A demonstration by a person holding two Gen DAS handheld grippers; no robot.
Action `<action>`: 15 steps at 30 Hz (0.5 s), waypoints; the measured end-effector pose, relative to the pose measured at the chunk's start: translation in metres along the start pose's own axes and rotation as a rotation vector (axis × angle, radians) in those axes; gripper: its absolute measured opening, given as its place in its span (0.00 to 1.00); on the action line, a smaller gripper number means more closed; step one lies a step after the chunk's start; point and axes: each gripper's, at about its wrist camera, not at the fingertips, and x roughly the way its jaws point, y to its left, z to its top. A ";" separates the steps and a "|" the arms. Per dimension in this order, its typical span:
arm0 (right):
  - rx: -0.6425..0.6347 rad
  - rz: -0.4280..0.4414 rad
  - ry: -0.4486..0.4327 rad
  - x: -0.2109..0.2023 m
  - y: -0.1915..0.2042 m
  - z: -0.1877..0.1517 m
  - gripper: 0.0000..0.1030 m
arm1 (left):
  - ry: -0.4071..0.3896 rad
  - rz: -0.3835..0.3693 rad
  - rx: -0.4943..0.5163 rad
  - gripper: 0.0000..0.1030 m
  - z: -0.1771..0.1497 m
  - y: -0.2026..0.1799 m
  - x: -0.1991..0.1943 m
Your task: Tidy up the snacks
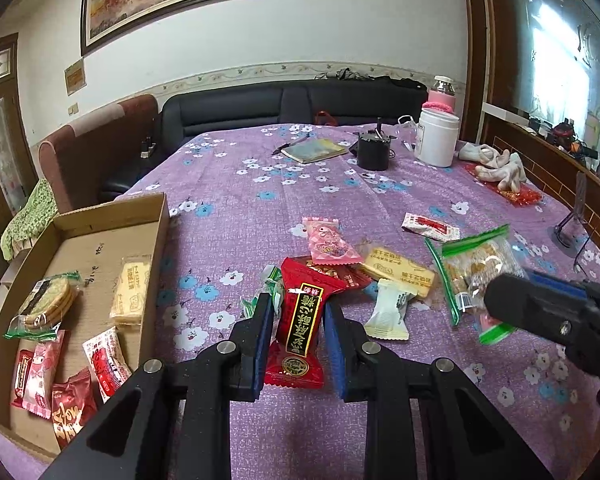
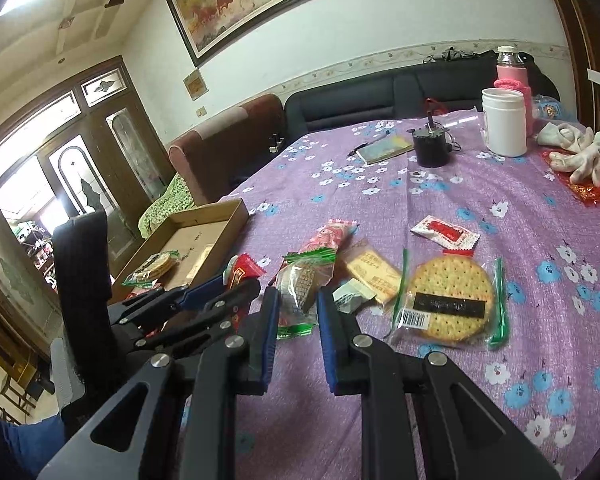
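A cardboard box [image 1: 156,240] at the left holds several snack packets; it also shows in the right wrist view [image 2: 204,224]. My left gripper [image 1: 298,308] is open around a red candy packet [image 1: 298,332] that lies on the purple cloth, the pads not pressing it. My right gripper [image 2: 298,300] is open around a green-edged cracker packet [image 2: 300,284] standing on edge. Loose snacks lie beyond: a pink packet [image 1: 328,244], a yellow biscuit packet [image 1: 400,270], a white candy [image 1: 390,312], a round cracker bag [image 2: 448,300] and a red-white sachet [image 2: 446,232].
At the far side of the table stand a white jar [image 1: 438,138], a pink-sleeved bottle [image 1: 442,92], a black motor [image 1: 374,148], a notebook with a pen [image 1: 314,148] and white gloves [image 1: 496,166]. Sofas [image 1: 260,108] line the far edge.
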 end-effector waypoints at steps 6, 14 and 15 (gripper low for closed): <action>0.000 -0.001 -0.002 -0.003 0.004 -0.001 0.18 | 0.008 -0.008 -0.003 0.26 -0.001 0.002 -0.007; -0.013 0.025 0.013 -0.003 0.021 0.000 0.18 | 0.005 -0.017 -0.026 0.26 0.002 0.018 -0.028; -0.016 0.032 0.018 -0.001 0.025 0.000 0.18 | 0.006 -0.014 -0.031 0.26 0.002 0.022 -0.031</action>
